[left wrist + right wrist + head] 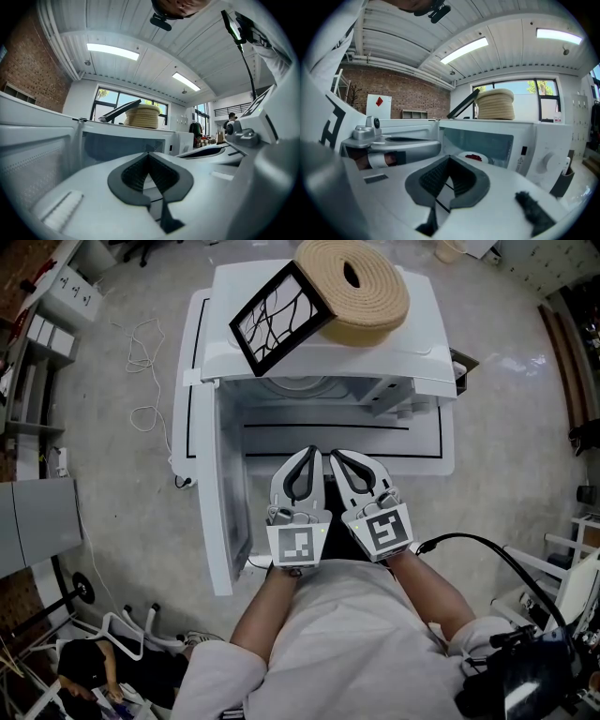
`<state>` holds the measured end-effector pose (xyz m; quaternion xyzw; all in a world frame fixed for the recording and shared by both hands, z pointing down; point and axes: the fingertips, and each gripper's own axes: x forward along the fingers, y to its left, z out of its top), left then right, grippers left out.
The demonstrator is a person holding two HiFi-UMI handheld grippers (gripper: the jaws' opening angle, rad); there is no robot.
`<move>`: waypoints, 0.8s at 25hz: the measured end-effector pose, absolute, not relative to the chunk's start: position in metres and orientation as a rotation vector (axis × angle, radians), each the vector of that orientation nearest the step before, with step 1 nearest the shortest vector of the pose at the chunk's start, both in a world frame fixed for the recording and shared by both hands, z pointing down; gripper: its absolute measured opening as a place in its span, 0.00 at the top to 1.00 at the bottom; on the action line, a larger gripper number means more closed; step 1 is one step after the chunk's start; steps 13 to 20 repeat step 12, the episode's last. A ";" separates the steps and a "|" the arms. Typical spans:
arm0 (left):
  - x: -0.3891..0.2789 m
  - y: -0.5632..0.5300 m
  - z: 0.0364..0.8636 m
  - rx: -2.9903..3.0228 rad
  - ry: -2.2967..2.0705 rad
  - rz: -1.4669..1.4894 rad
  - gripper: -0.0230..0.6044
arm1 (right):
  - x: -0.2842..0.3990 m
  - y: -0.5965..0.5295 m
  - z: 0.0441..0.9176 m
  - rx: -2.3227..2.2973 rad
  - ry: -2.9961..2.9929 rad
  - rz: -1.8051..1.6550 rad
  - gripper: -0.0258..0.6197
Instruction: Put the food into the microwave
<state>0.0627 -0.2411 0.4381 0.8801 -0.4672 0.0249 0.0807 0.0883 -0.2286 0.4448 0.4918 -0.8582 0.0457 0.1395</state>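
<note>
The red food [474,157] sits on a white plate [462,156] inside the microwave [543,140]. Its door [225,512] is swung wide to the left, so the mouth faces the person. Just outside that mouth the left gripper [307,454] and right gripper [339,457] hover side by side, both clenched on nothing, well short of the plate.

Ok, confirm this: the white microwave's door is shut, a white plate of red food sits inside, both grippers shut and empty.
Wrong: the white microwave's door stands open, swung left, as the head view shows. The white plate of red food sits inside; left gripper and right gripper are shut and empty.
</note>
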 end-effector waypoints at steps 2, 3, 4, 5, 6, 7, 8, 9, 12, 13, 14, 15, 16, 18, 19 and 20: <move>0.061 -0.242 0.440 2.618 -1.400 0.074 0.95 | 0.086 -0.229 0.444 1.418 -2.482 0.128 0.95; 0.060 -0.242 0.440 2.614 -1.403 0.073 0.95 | 0.086 -0.229 0.444 1.417 -2.484 0.127 0.95; 0.060 -0.242 0.440 2.614 -1.404 0.072 0.95 | 0.085 -0.229 0.444 1.416 -2.485 0.126 0.95; 0.060 -0.242 0.440 2.617 -1.404 0.072 0.95 | 0.085 -0.228 0.444 1.416 -2.486 0.124 0.95; 0.060 -0.242 0.439 2.621 -1.404 0.073 0.95 | 0.085 -0.228 0.444 1.415 -2.484 0.124 0.95; 0.060 -0.242 0.439 2.624 -1.403 0.075 0.95 | 0.085 -0.228 0.444 1.413 -2.482 0.124 0.95; 0.060 -0.242 0.439 2.624 -1.402 0.076 0.95 | 0.085 -0.228 0.445 1.412 -2.479 0.123 0.95; 0.060 -0.242 0.440 2.623 -1.401 0.076 0.95 | 0.086 -0.228 0.445 1.411 -2.476 0.123 0.95; 0.061 -0.243 0.442 2.612 -1.395 0.074 0.95 | 0.086 -0.229 0.447 1.410 -2.464 0.120 0.95; 0.061 -0.243 0.442 2.612 -1.395 0.074 0.95 | 0.086 -0.229 0.447 1.410 -2.464 0.120 0.95; 0.061 -0.243 0.442 2.612 -1.395 0.074 0.95 | 0.086 -0.229 0.447 1.410 -2.464 0.120 0.95; 0.061 -0.243 0.442 2.612 -1.395 0.074 0.95 | 0.086 -0.229 0.447 1.410 -2.464 0.120 0.95; 0.061 -0.243 0.442 2.612 -1.395 0.074 0.95 | 0.086 -0.229 0.447 1.410 -2.464 0.120 0.95; 0.061 -0.243 0.442 2.612 -1.395 0.074 0.95 | 0.086 -0.229 0.447 1.410 -2.464 0.120 0.95; 0.061 -0.243 0.442 2.612 -1.395 0.074 0.95 | 0.086 -0.229 0.447 1.410 -2.464 0.120 0.95; 0.061 -0.243 0.442 2.612 -1.395 0.074 0.95 | 0.086 -0.229 0.447 1.410 -2.464 0.120 0.95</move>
